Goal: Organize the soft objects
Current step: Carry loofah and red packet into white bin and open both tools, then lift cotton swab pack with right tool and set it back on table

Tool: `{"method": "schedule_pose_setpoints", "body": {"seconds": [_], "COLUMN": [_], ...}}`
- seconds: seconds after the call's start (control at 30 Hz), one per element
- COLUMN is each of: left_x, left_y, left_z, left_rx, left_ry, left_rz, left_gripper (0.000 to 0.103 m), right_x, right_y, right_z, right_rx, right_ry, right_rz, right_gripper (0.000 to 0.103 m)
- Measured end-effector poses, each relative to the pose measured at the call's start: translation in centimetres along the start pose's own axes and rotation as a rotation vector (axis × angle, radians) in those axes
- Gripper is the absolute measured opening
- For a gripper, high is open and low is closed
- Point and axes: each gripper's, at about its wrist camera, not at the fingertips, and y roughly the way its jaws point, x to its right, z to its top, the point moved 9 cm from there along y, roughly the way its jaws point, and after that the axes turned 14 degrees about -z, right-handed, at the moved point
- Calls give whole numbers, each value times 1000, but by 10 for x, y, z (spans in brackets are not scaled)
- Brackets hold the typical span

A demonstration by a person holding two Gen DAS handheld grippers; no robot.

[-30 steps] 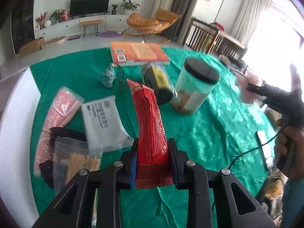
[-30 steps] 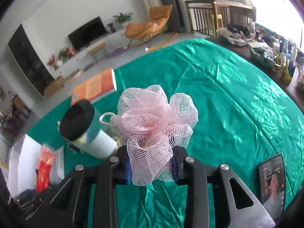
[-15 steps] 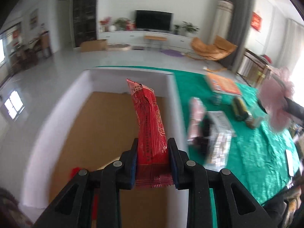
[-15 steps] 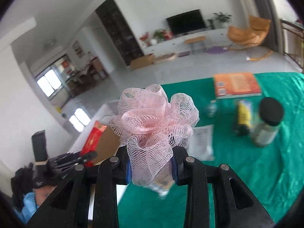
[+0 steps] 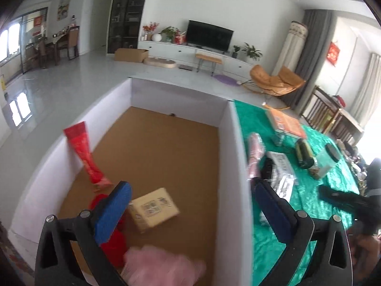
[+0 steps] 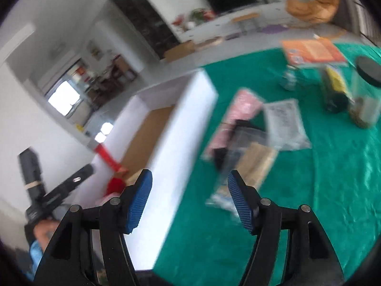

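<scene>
Left gripper [image 5: 193, 207] jaws opening, nothing between; right gripper [image 6: 190, 199] likewise (blurred). Long red foil packet [image 5: 83, 152] is leaned on the white cardboard box [image 5: 234, 147] wall; pink mesh pouf [image 5: 164, 268] is seen inside, near edge.

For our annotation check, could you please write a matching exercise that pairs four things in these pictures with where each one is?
Things:
1. red packet
2. pink mesh puff
3. orange book
4. black-lidded jar

Places:
A. on the green cloth, near its far edge
B. leaning against the box's left wall
C. on the box floor, nearest the camera
D. upright on the green cloth, beside a dark roll

Pairs: 1-B, 2-C, 3-A, 4-D
</scene>
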Motion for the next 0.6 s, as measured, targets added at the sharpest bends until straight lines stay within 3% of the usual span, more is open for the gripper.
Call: {"method": "schedule_pose_setpoints", "body": {"seconds": [0.07, 0.13, 0.23, 0.3, 0.37, 0.4, 0.43, 0.6], "left_x": [15, 30, 55, 71, 86, 95, 100, 137], "left_y": [3, 7, 12, 15, 16, 17, 18, 37], "left_z": [-1, -2, -7, -11, -16, -19, -21, -43], "left_rx": [4, -2, -21, -34, -46, -49, -53, -108], "left_ry": [7, 17, 45, 79, 125, 153, 174, 256], "left_rz": [-38, -71, -114, -131, -144, -150, -152, -204], "left_gripper": [103, 103, 103, 103, 103, 103, 103, 103], "right_x": [45, 57, 17, -2, -10, -8, -1, 68], "right_y": [27, 50, 84, 111, 126, 126, 124, 68], "right_z": [9, 4, -5, -16, -22, -24, -25, -26], "right_rx": [-44, -88, -133, -163, -145, -132, -126, -75], "right_ry": [105, 118, 22, -38, -68, -49, -28, 36], "right_rz": [-76, -96, -108, -159, -179, -165, -150, -159], "right_gripper": [71, 71, 71, 71, 59, 38, 32, 30]}}
